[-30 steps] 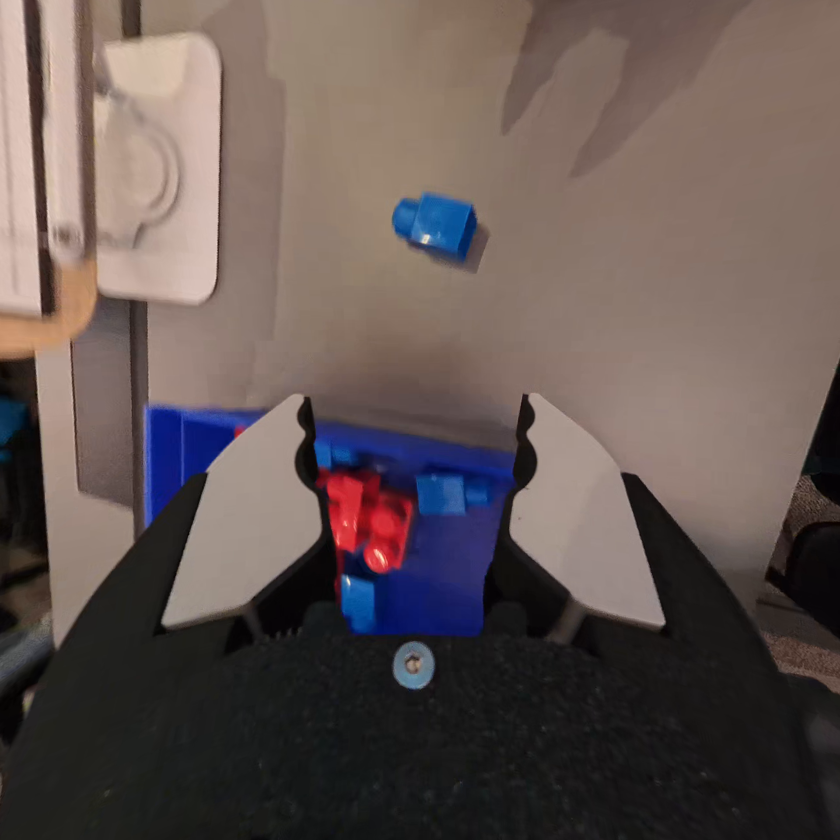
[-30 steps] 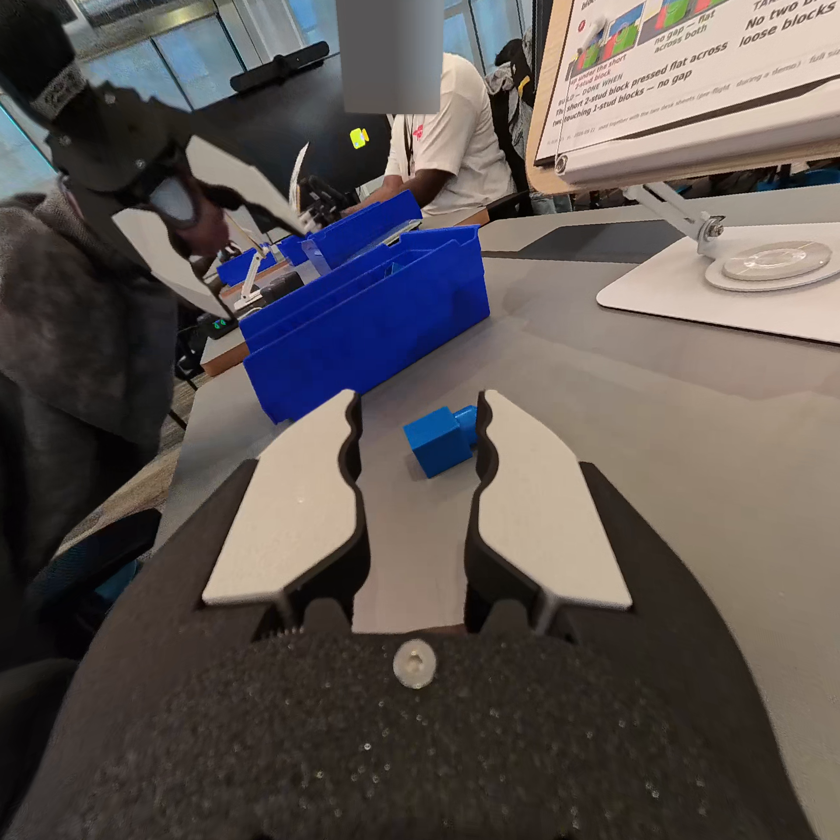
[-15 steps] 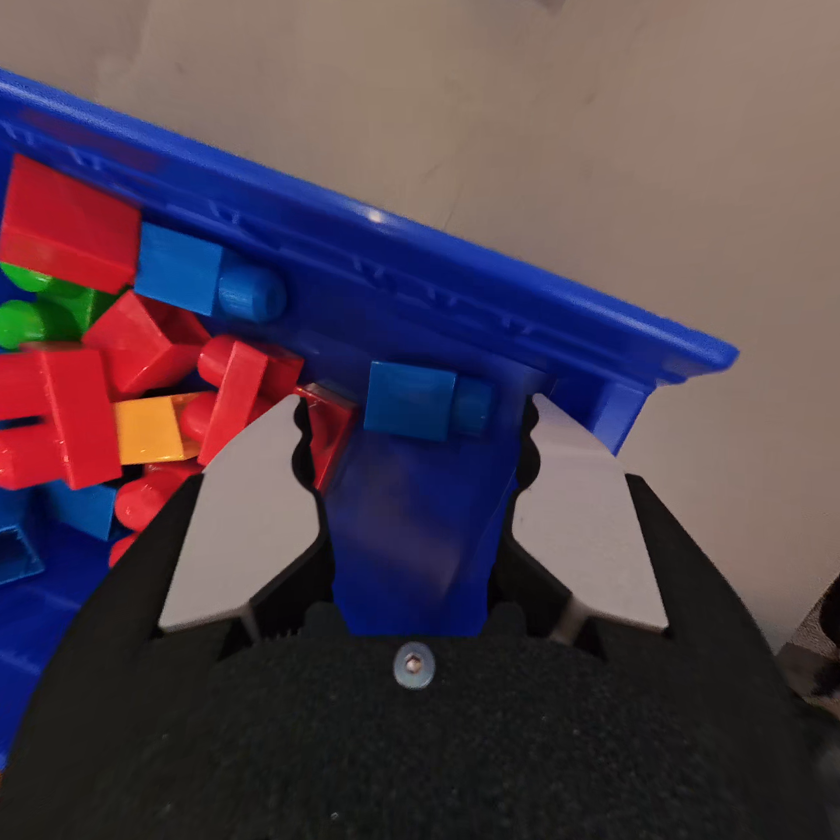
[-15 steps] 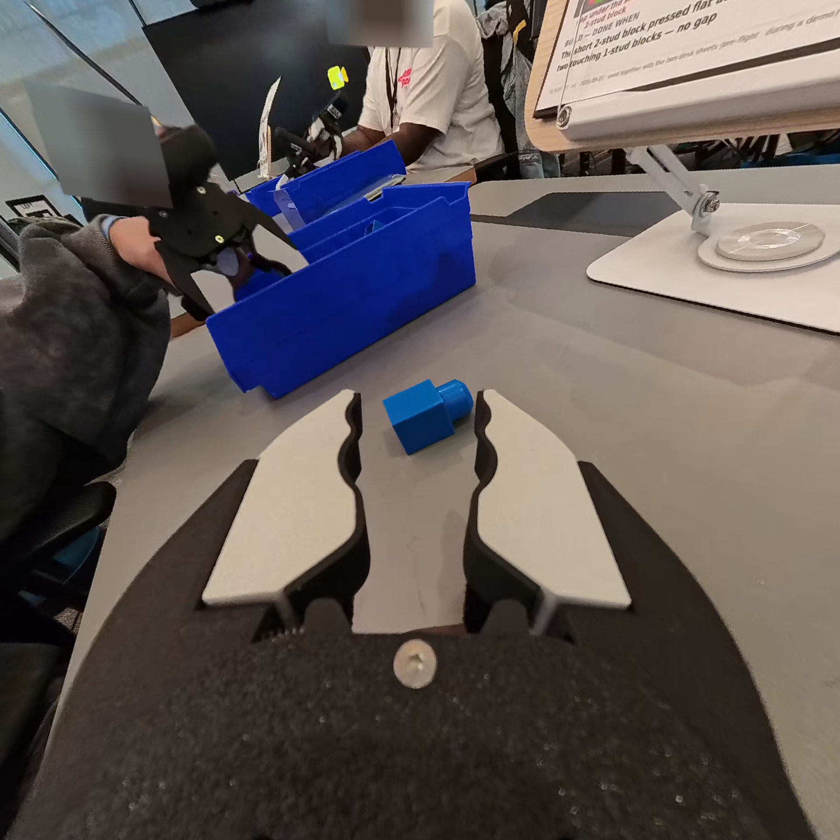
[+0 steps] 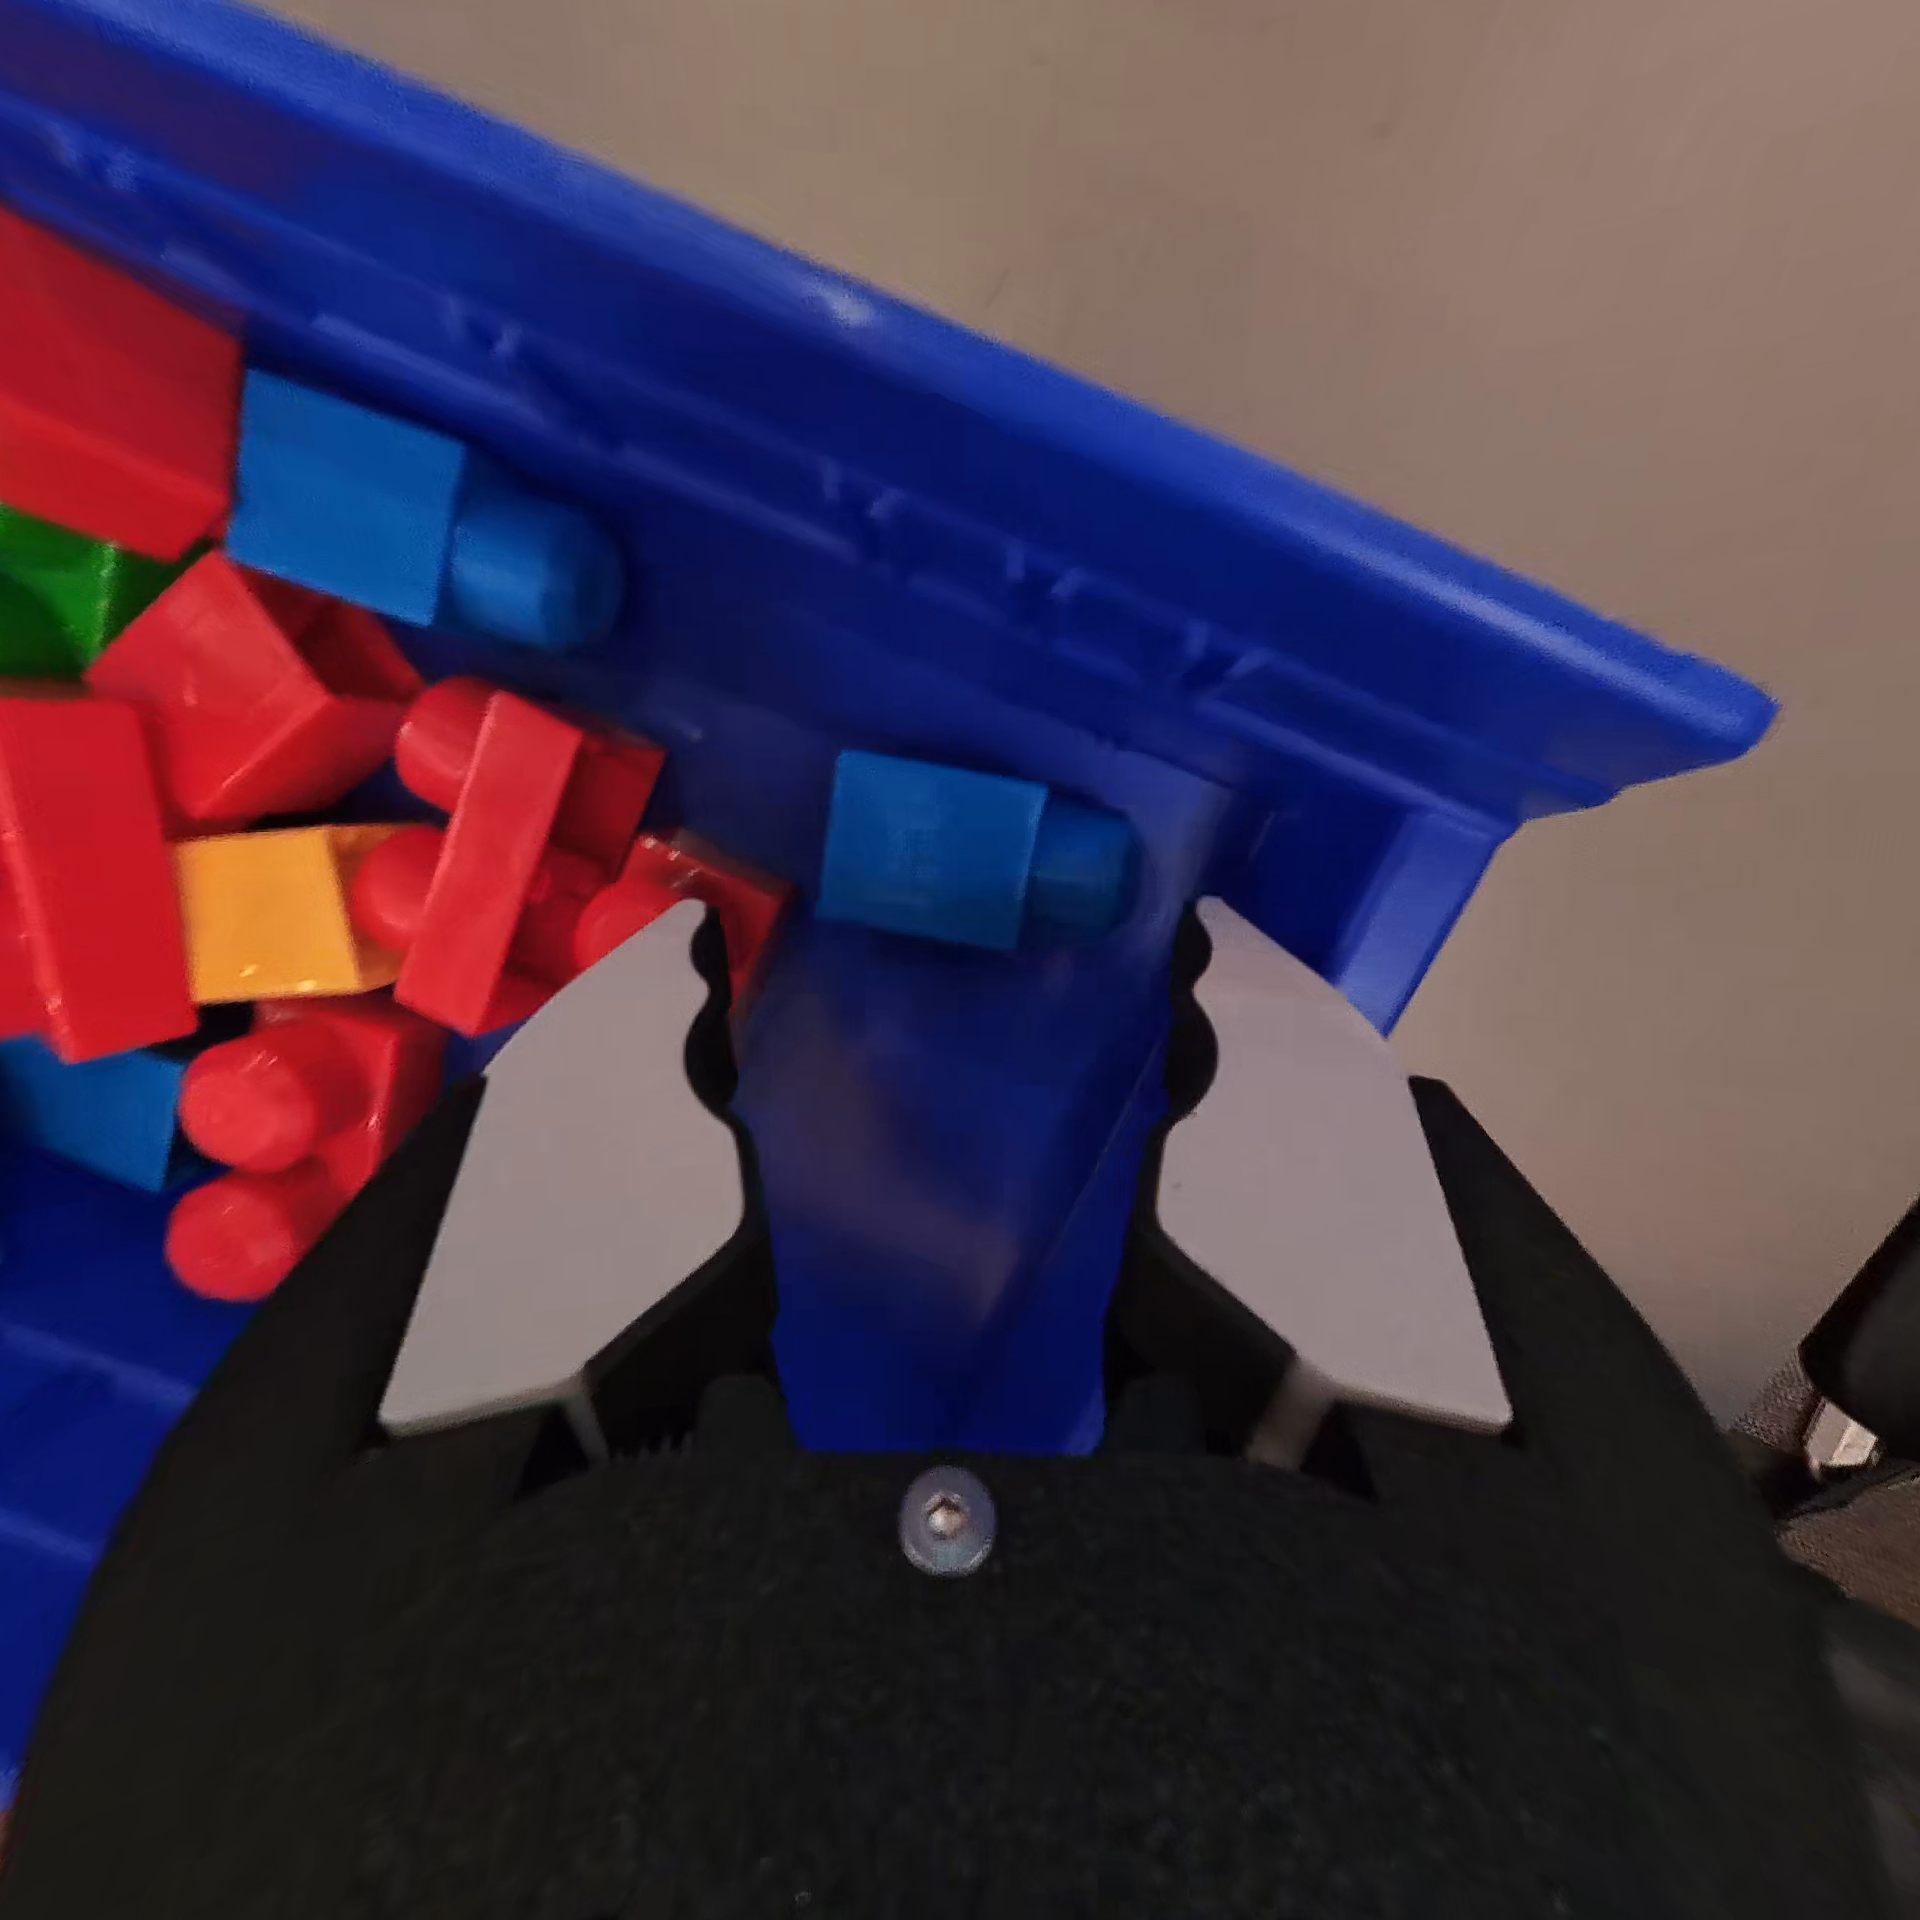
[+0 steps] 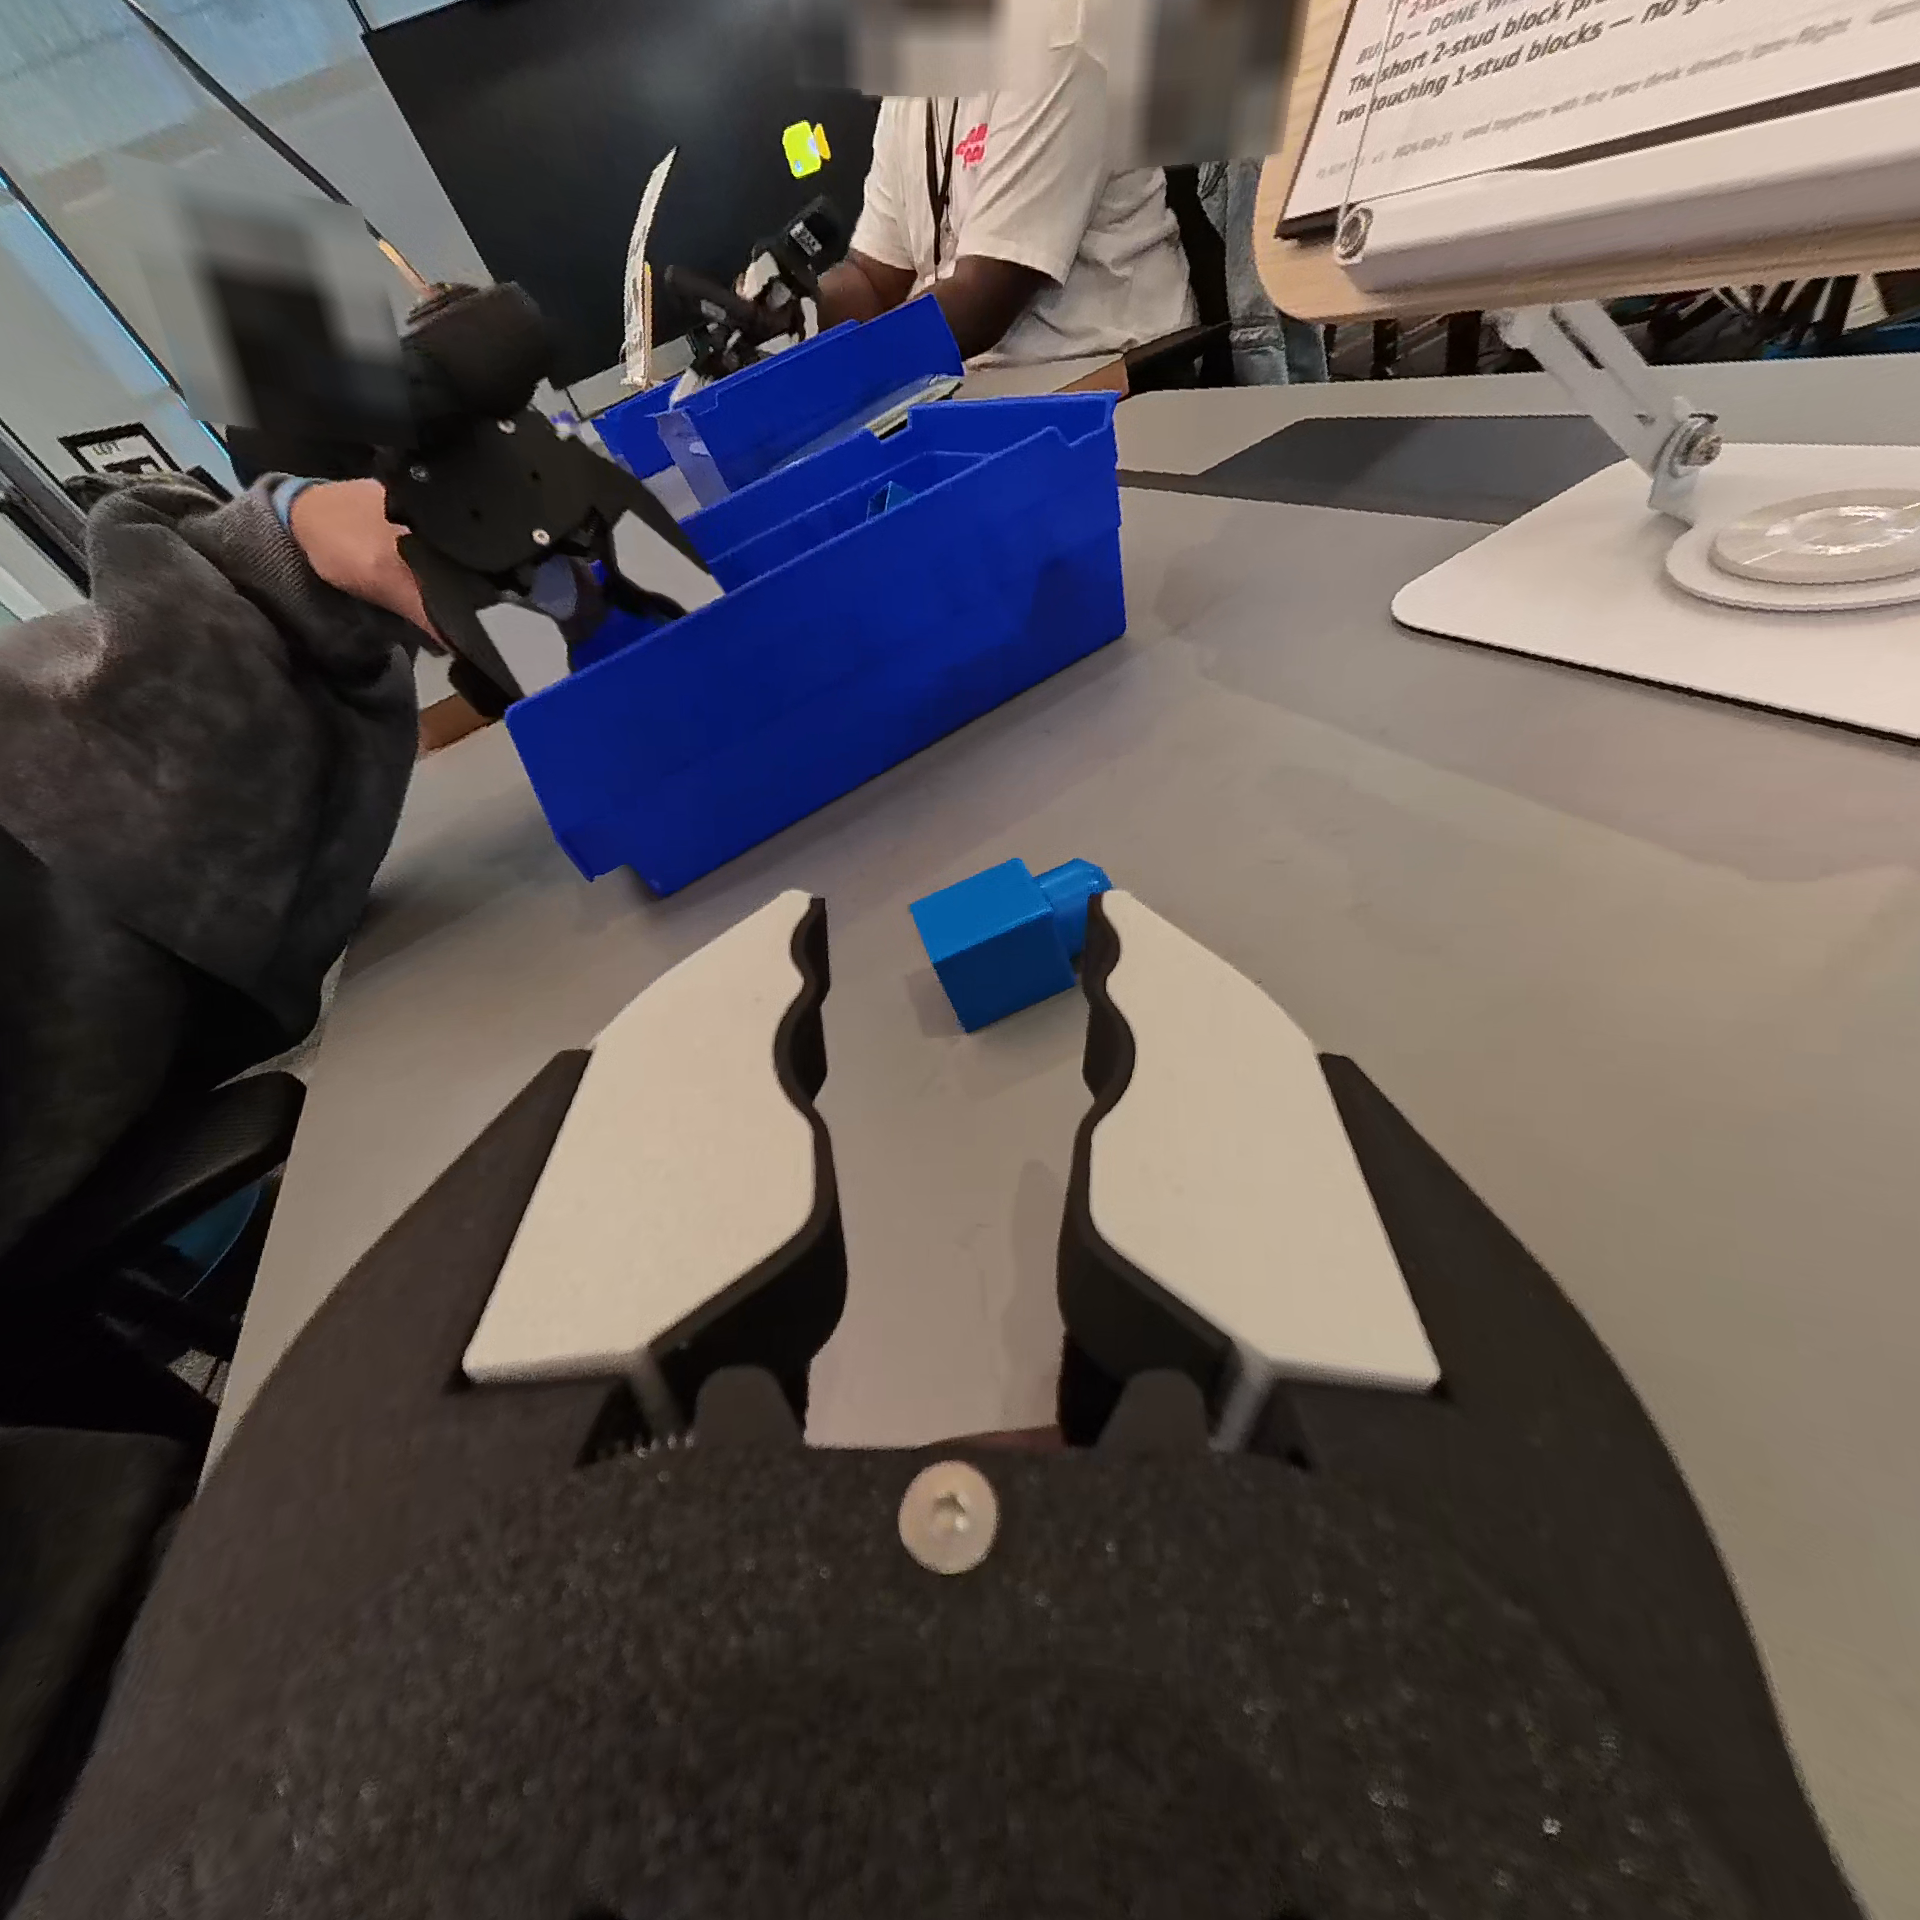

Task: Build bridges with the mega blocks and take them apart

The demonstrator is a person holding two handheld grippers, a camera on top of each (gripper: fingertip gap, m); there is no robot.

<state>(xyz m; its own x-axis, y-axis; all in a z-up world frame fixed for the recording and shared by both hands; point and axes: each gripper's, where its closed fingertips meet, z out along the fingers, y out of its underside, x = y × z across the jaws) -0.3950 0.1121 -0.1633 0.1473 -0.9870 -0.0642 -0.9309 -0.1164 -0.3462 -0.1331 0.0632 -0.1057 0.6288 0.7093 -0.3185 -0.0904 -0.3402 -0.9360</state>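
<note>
While my left hand-held gripper (image 5: 951, 925) gapes over the bin's blue block (image 5: 971, 847), red blocks (image 5: 520, 873) crowd its finger. My right hand-held gripper (image 6: 956, 925), also open, could nudge the table's blue block (image 6: 997, 940) away.

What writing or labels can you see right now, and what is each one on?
printed sheet on the tilted stand, top right: several lines of print; I do not repeat the wording.
white shirt of the person behind: small red print, too blurred to read.
black-framed sign, far left: too small to read.
blue block on the table: none visible.
</note>
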